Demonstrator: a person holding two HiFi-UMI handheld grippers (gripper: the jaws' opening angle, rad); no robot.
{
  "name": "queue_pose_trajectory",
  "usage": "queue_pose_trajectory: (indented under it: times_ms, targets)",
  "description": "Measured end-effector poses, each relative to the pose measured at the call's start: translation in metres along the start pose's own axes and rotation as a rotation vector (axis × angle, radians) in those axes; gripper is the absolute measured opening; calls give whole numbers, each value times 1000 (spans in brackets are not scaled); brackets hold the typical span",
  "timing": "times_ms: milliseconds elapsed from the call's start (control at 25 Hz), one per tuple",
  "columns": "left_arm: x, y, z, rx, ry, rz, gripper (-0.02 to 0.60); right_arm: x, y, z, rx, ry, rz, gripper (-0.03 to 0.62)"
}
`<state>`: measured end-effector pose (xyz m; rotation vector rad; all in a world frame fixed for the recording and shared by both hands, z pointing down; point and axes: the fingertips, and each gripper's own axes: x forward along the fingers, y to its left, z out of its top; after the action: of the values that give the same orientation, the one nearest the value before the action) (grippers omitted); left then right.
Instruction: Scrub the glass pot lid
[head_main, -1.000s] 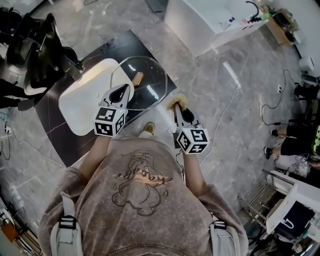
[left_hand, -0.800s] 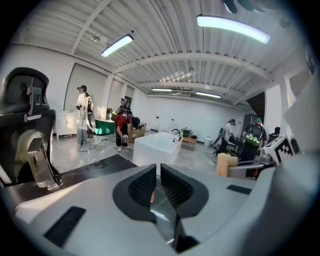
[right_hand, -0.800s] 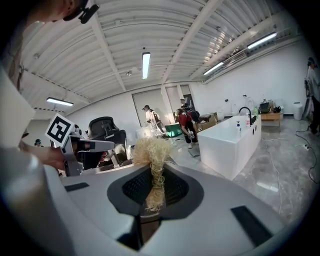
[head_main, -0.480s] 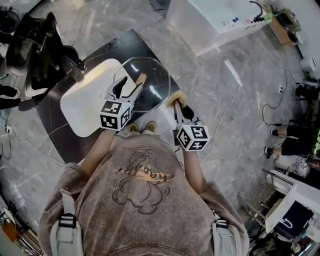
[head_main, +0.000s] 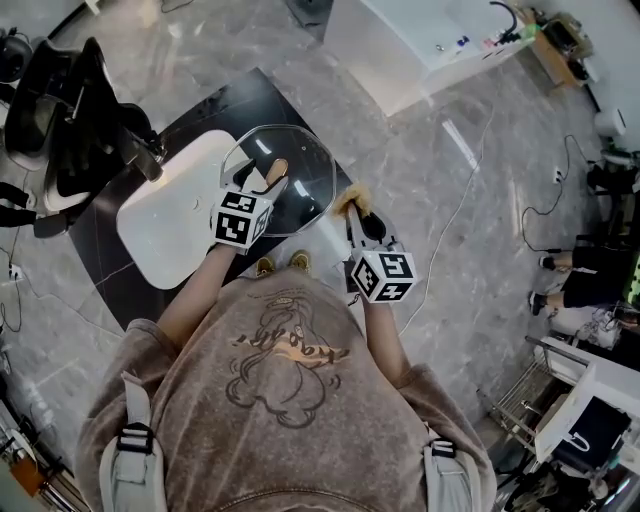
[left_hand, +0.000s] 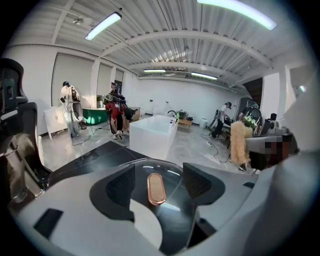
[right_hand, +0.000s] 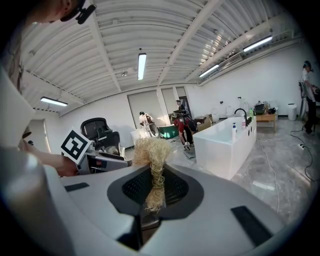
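Note:
The round glass pot lid (head_main: 305, 160) lies over the sink's right edge and the black counter, its copper-coloured handle (head_main: 277, 171) facing up. My left gripper (head_main: 263, 181) hangs over it. Its jaws are opening, with the handle (left_hand: 156, 189) between the dark pads (left_hand: 118, 188) and not touched by either. My right gripper (head_main: 353, 210) is to the right of the lid, shut on a straw-coloured fibre scrubber (head_main: 350, 198). In the right gripper view the scrubber (right_hand: 153, 155) sticks up from the closed jaws.
A white sink (head_main: 165, 215) is set in the black counter (head_main: 125, 280), with a faucet (head_main: 143, 152) at its far side. Black chairs (head_main: 60, 110) stand at the left, a white tub (head_main: 420, 40) at the back. Cables lie on the marble floor.
My left gripper's jaws have spread apart, and it has moved forward over the lid so the handle sits between them. The right gripper has hardly moved.

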<state>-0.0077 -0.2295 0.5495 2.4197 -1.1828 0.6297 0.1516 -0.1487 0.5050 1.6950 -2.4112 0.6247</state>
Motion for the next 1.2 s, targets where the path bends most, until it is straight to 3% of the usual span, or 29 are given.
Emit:
queue_pose_trajectory:
  times_ms: [360,560,720,1200]
  targets:
    - [61,3,-37,48,116,-7,313,13,-12,-1,-12,23,-9,48]
    - [84,15,-57,50,159,29,311,21,-13,0,-14,30,-6,48]
    - [88,15,-64,12,179,30,268,23,-18,0,-14,39,-11,48]
    - [91,10,-68,94,215,51,238,32,-22,-3,-5,50,-1,48]
